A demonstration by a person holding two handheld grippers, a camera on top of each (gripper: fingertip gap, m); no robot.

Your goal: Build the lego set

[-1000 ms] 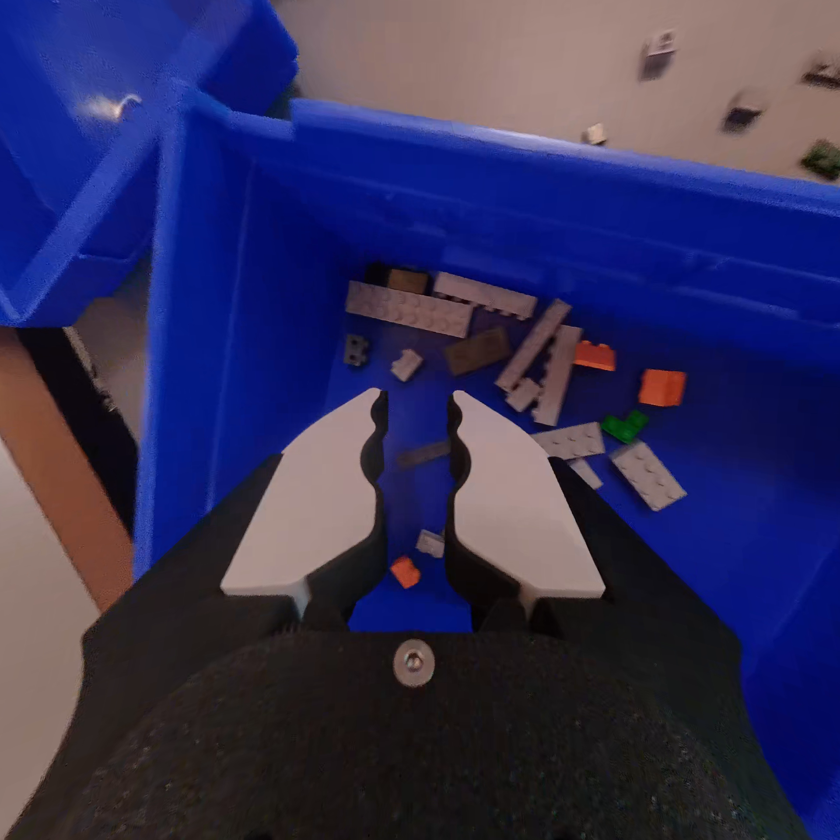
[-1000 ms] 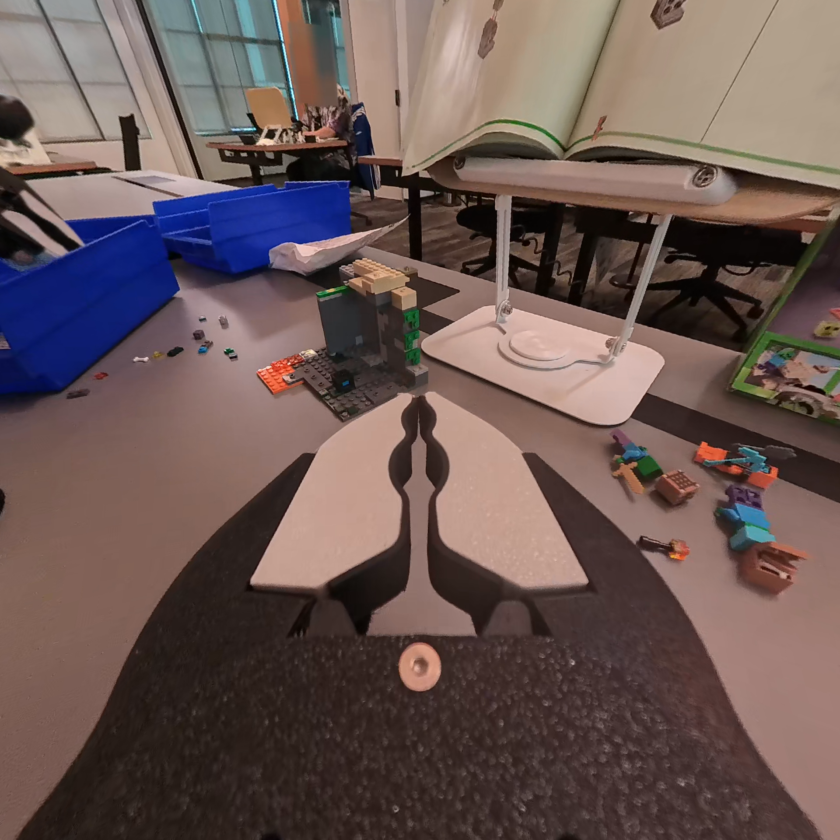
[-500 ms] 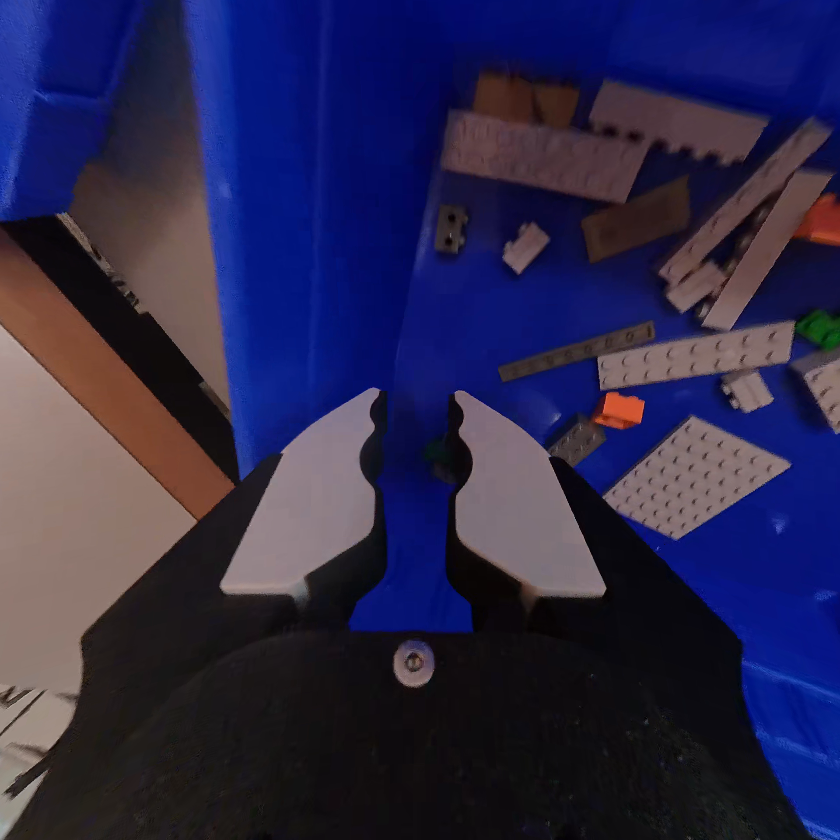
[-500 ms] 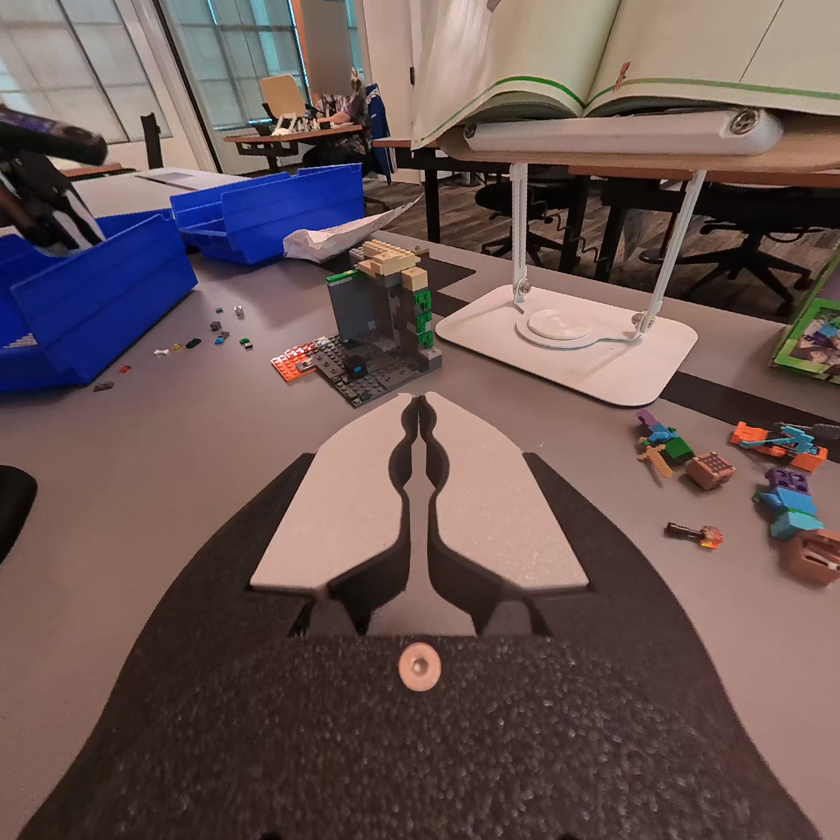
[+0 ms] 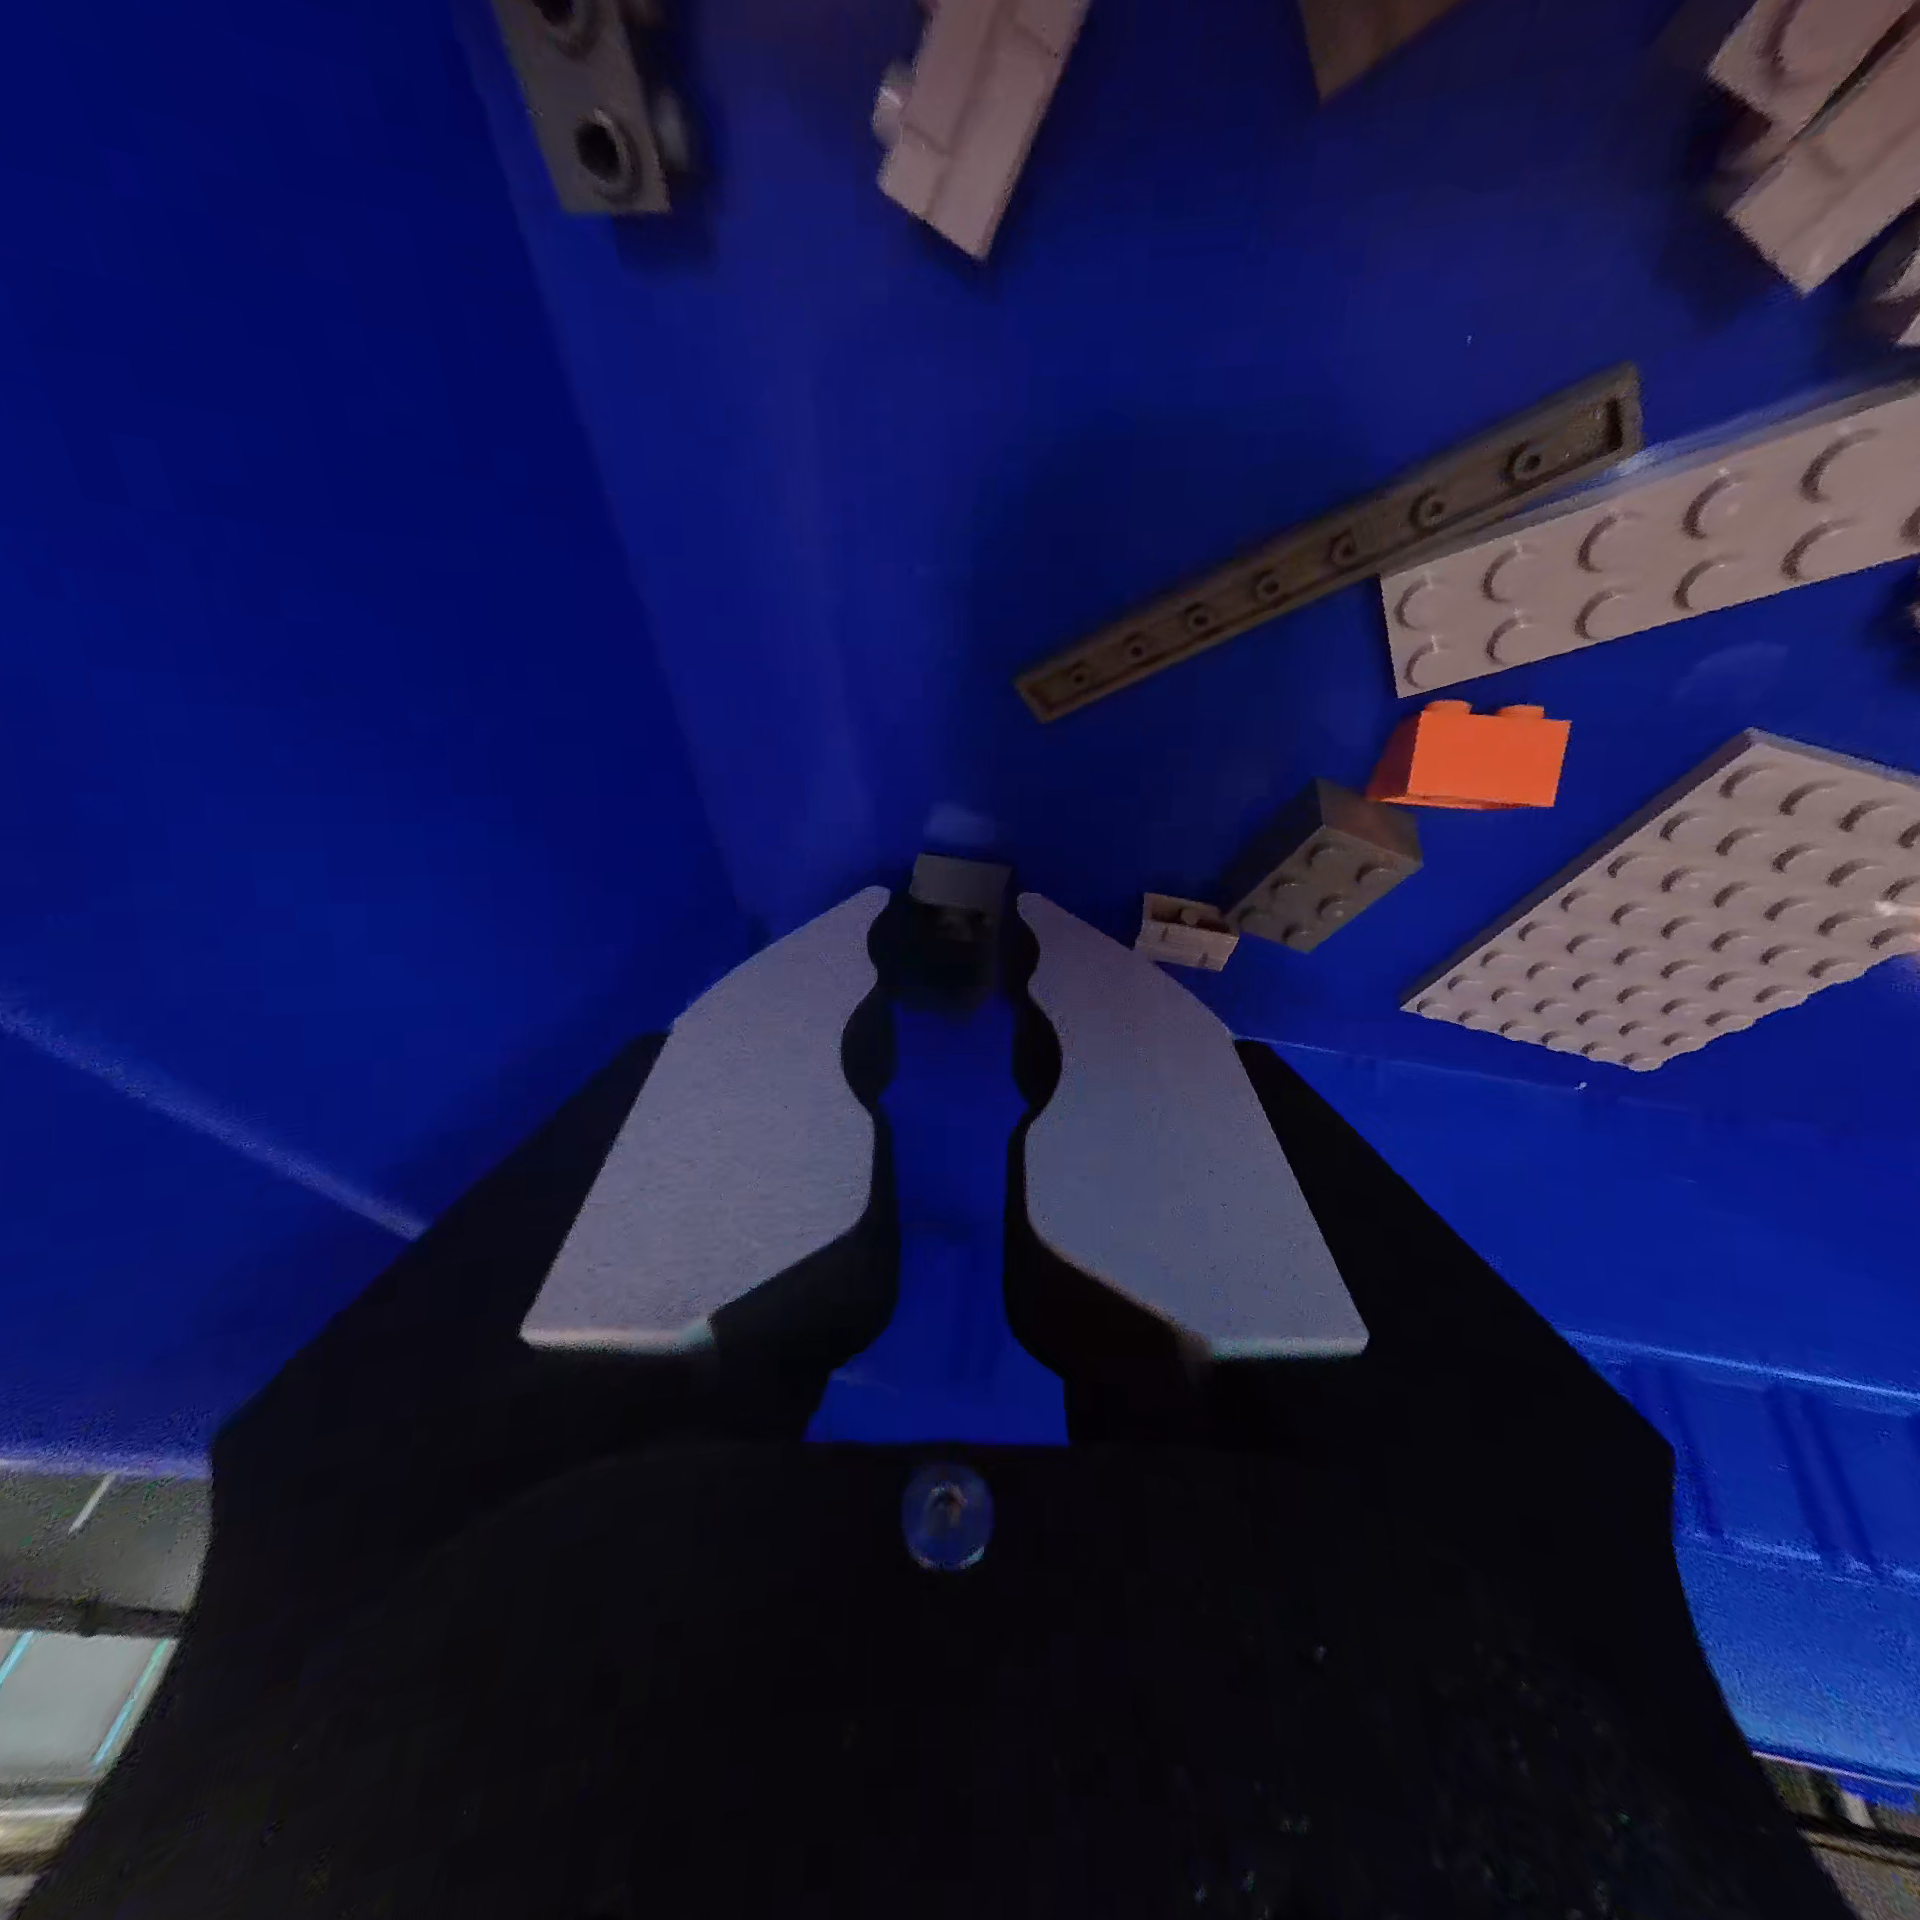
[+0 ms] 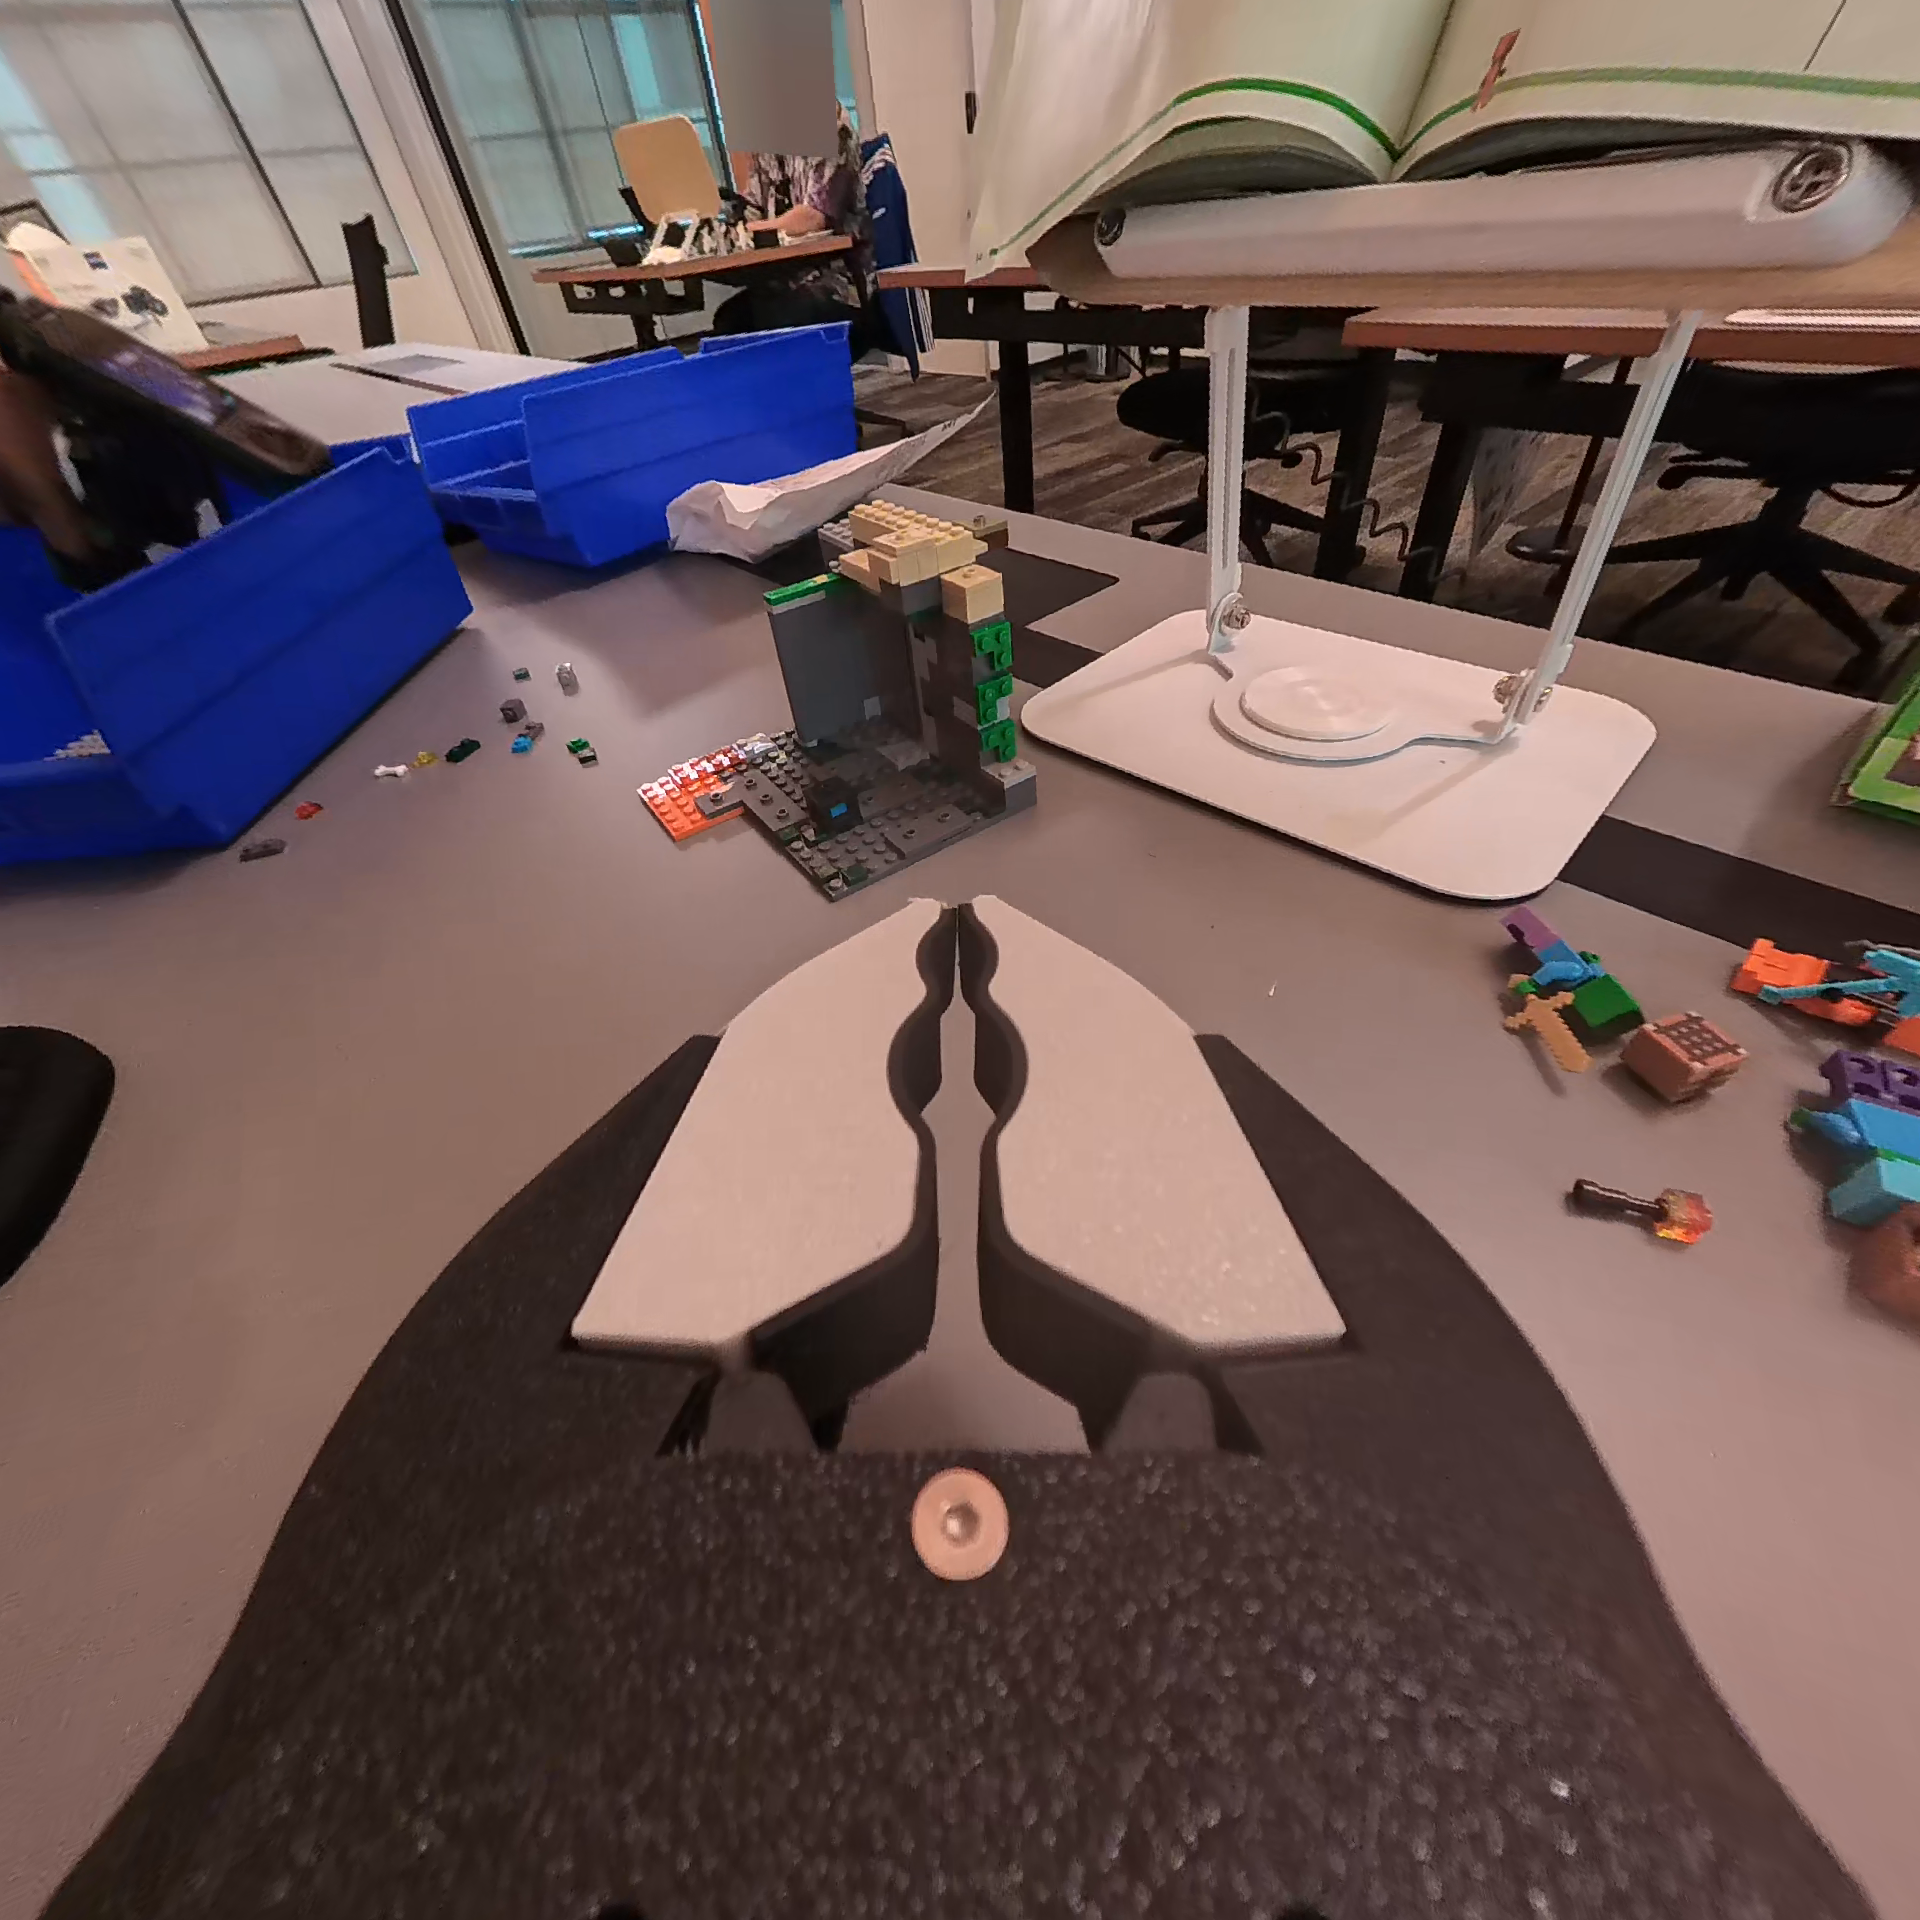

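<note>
The left claw (image 5: 948, 906) is down inside a blue bin (image 5: 312, 623), near its corner, with its jaws narrowly apart and a small dark grey brick (image 5: 958, 883) sitting right at the tips between them; whether the fingers (image 5: 748, 1122) actually press on it I cannot tell. Loose pieces lie on the bin floor to the right: a tiny tan piece (image 5: 1190, 930) just beside the right fingertip, a dark grey 2x3 brick (image 5: 1320, 868) touching it, an orange brick (image 5: 1470, 756) just beyond, a long thin dark plate (image 5: 1330, 540) lying upside down, a light grey two-row plate (image 5: 1662, 556) and a large square light grey plate (image 5: 1704, 914). Farther off are a dark piece with round holes (image 5: 597, 104) and a pale grey piece (image 5: 977, 114).

The right claw (image 6: 957, 909) hangs above the grey surface (image 6: 416, 1039), its jaws drawn together with only a slit between the tips, holding nothing. Ahead of it stands the partly built lego model (image 6: 894, 707), a grey wall with green and tan bricks on a dark baseplate with an orange plate at its left. Tiny parts (image 6: 488, 727) are scattered between the model and the blue bin (image 6: 260, 644), where the left claw shows at the far left. A white book stand (image 6: 1340, 748) holds an open instruction booklet (image 6: 1455, 94), and small finished figures (image 6: 1569, 997) lie to the right
</note>
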